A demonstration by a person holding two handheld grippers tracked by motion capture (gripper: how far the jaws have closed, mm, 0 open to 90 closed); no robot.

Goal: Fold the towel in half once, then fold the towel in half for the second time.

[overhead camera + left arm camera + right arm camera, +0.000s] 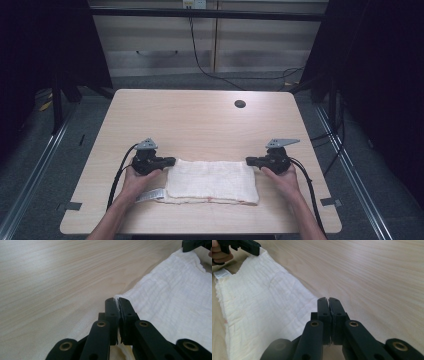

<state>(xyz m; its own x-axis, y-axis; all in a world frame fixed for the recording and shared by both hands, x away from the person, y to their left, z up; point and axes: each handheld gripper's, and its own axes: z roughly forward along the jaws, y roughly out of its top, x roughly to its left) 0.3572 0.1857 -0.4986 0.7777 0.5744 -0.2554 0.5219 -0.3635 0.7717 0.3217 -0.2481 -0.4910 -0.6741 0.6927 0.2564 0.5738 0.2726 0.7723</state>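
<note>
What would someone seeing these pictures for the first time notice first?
Most likely the white folded cloth lying flat near the front edge of the pale wooden table. Next, the two black grippers at its far corners: the left gripper is shut on the left corner, with a sliver of cloth showing between its jaws in the left gripper view, and the right gripper is shut at the right corner. A small white label sticks out at the cloth's near left.

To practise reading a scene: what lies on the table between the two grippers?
In the high view, the folded white cloth spans the stretch between the left gripper and the right gripper, each shut on a far corner.
</note>
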